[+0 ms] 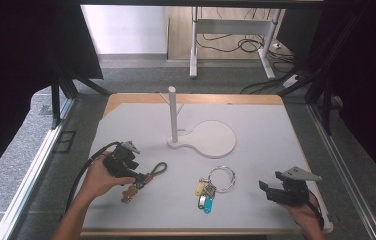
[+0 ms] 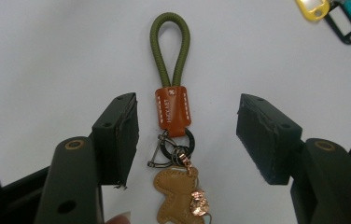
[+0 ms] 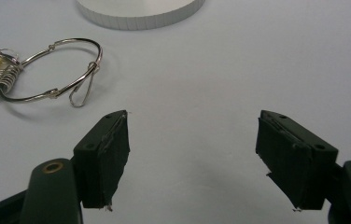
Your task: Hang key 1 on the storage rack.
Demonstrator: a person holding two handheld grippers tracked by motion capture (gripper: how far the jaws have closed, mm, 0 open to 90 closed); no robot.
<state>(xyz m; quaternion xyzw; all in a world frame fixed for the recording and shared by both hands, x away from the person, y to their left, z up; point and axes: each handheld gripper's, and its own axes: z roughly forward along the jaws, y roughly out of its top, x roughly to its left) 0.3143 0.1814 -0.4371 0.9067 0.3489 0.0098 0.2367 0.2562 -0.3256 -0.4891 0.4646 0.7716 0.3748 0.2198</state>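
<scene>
The pale grey table fronts a floor strewn with cables. Your left gripper stands wide, its jaws either side of the keychain without touching it: the left gripper view shows its long axis running straight away from you, green loop farthest, leather charm nearest. Your right gripper gapes over bare table, the key ring beyond its left jaw.

We are seeing the cord keychain lying on the tabletop at near left, between the jaws of the left claw. The key ring is lying to its right, near centre. The stand is sitting behind both. The right claw is hovering at near right, apart from the key ring.
</scene>
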